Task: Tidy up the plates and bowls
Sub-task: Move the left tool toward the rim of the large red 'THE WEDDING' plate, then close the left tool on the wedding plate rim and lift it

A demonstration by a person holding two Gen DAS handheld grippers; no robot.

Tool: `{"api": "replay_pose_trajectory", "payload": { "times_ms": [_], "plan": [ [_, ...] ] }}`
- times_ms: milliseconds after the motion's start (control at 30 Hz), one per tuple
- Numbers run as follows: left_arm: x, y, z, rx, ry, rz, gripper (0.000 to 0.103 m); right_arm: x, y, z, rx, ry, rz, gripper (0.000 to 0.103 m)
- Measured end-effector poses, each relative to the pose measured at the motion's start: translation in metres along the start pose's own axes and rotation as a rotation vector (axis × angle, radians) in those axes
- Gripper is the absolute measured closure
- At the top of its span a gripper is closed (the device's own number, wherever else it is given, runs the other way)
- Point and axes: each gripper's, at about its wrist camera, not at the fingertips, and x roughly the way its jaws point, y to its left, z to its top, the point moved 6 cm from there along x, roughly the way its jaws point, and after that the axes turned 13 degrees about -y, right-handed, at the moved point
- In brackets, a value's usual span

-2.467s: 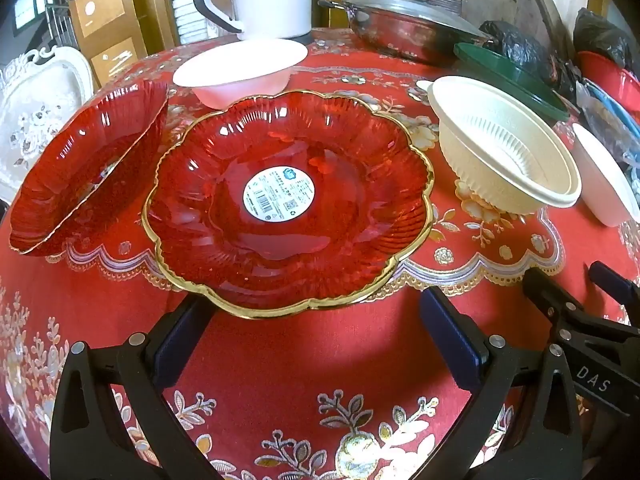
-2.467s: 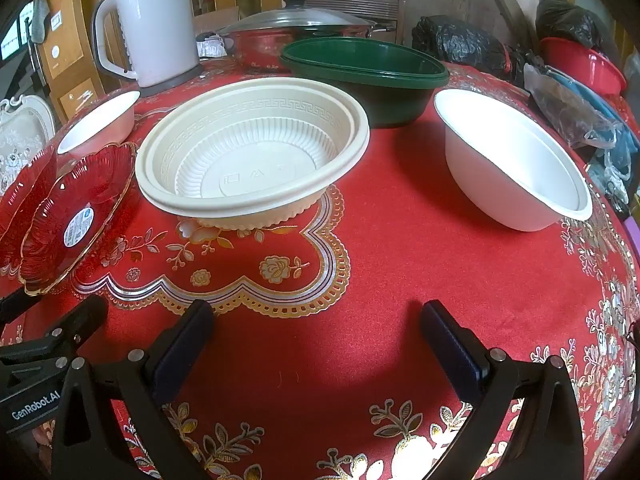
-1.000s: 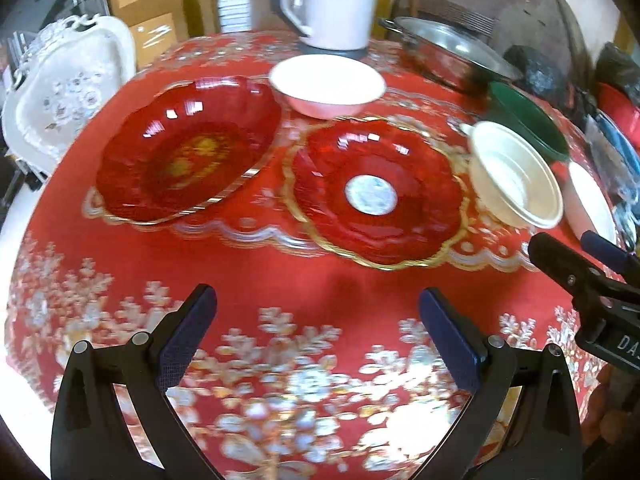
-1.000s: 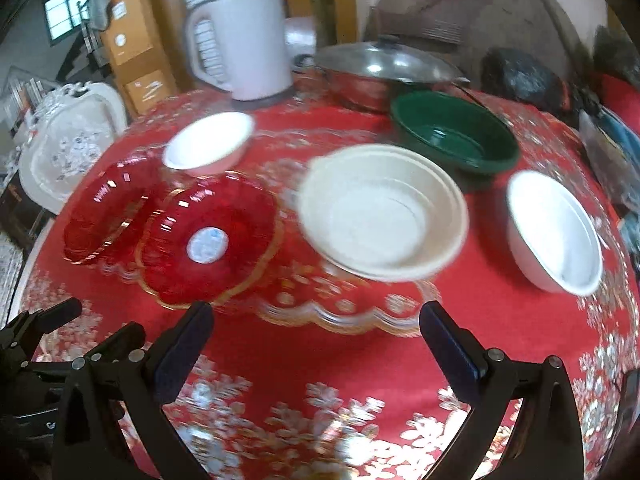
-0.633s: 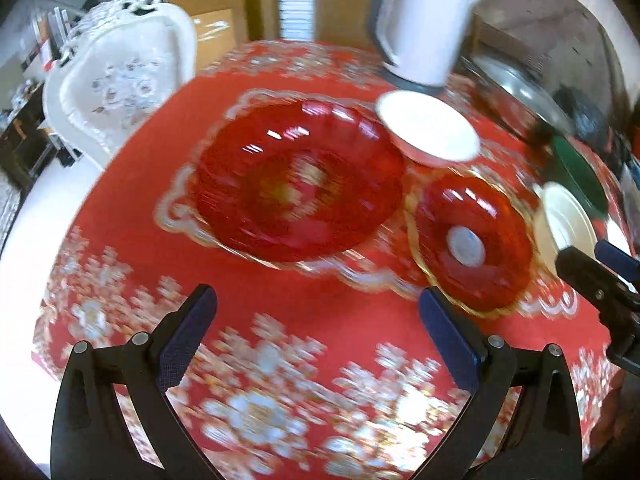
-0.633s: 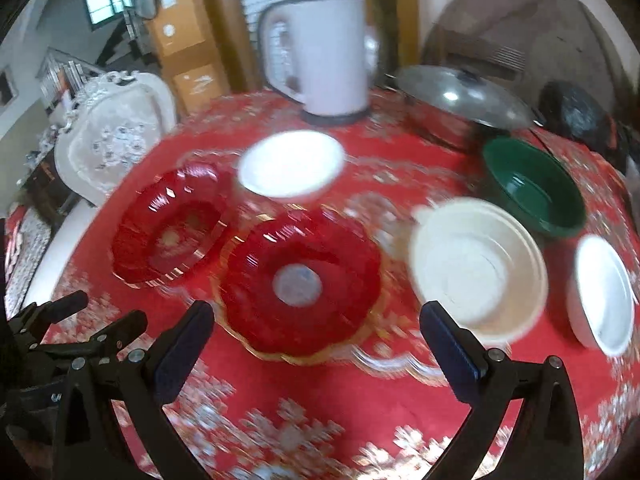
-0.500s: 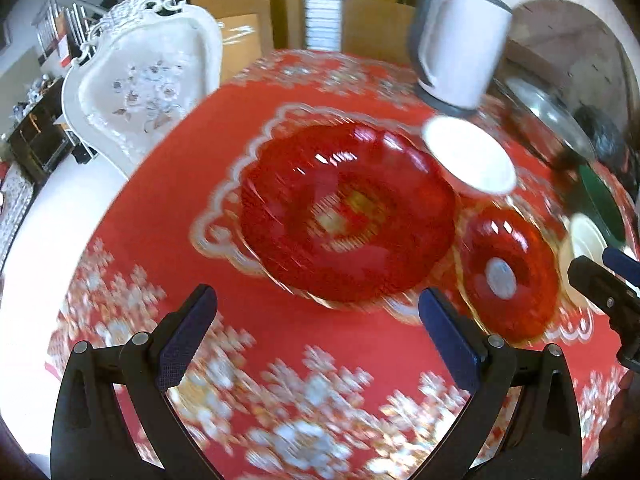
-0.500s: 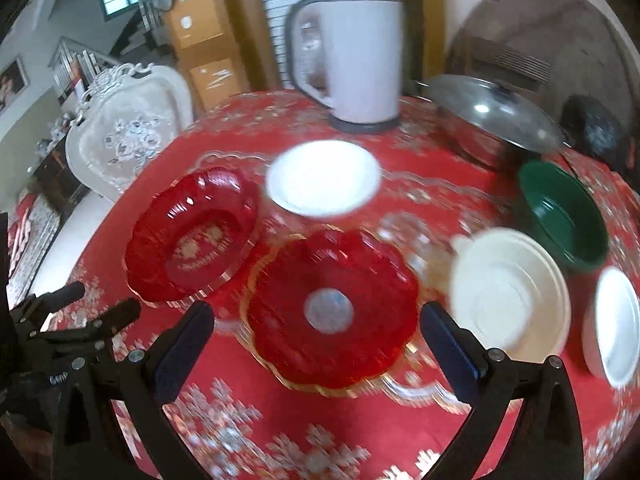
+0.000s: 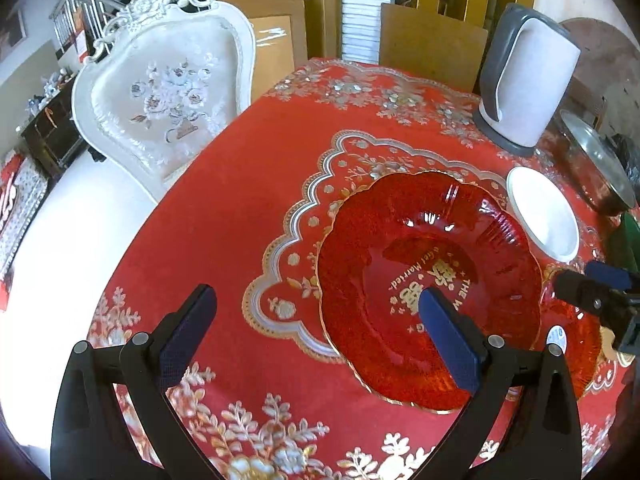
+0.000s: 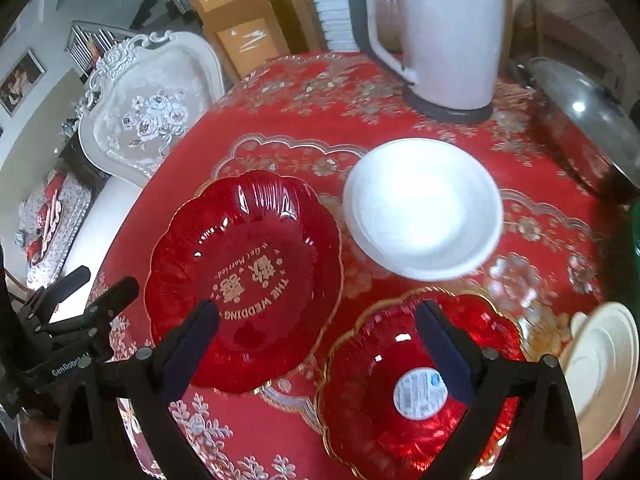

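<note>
Left wrist view first: the left gripper [image 9: 316,318] is hanging over the table with its jaws wide apart and nothing between them. One blue pad is showing in front of the big red plate [image 9: 424,280], and the other is over the red tablecloth [image 9: 224,208]. The pads are not touching the plate. The big red plate is lying flat on the cloth, with gold words in its middle. Just beside it, on the far side, the white bowl [image 9: 542,214] is sitting upright. A white kettle [image 9: 528,80] is standing farther back, and a shiny pot lid [image 9: 596,160] is near the right edge. A white chair [image 9: 168,92] is standing beside the table.

From the right wrist view, the right gripper [image 10: 318,340] is also hanging above the table with its jaws apart, and they have just been closing a little. Nothing is gripped between them. Under one pad the big red plate [image 10: 244,276] is lying, and under the other the small red plate [image 10: 416,384] with a round white sticker is lying. The two plates are side by side, rims close, but I cannot tell if they are touching. The white bowl [image 10: 424,208] is sitting just behind them. A cream bowl [image 10: 604,368] is peeking in at the right edge. The left gripper [image 10: 106,282] is showing at the left edge, over the edge of the table.
</note>
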Motion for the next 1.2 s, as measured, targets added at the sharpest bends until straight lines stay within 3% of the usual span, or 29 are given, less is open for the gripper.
{"api": "replay_pose_trajectory", "payload": {
  "times_ms": [167,300,467,700,767,833,967,1033,1200],
  "plan": [
    [0.017,0.005,-0.001,-0.023,0.046,-0.030,0.001,0.017,0.002,0.004,0.016,0.053,0.013,0.019],
    [0.024,0.000,-0.001,-0.008,0.057,-0.039,0.001,0.026,0.006,0.005,0.007,0.078,0.007,0.019],
    [0.031,-0.001,-0.002,0.030,0.071,0.008,0.001,0.037,0.010,0.004,0.006,0.115,-0.003,0.020],
    [0.044,0.009,-0.012,-0.061,0.171,0.020,0.001,0.055,0.007,0.000,0.023,0.173,-0.001,0.042],
    [0.047,0.010,-0.014,-0.069,0.184,0.027,0.007,0.060,0.010,-0.001,-0.007,0.184,-0.007,0.042],
    [0.049,0.010,-0.016,-0.072,0.203,0.029,0.025,0.064,0.011,-0.003,-0.019,0.198,-0.008,0.049],
    [0.058,0.005,-0.025,-0.085,0.265,0.013,0.038,0.065,0.007,-0.004,-0.028,0.195,-0.016,0.059],
    [0.060,0.003,-0.029,-0.088,0.285,0.014,0.058,0.066,0.007,-0.003,-0.039,0.196,-0.021,0.066],
    [0.067,-0.005,-0.040,-0.143,0.338,-0.036,0.075,0.067,0.003,-0.005,-0.054,0.209,-0.035,0.074]
  ]
}}
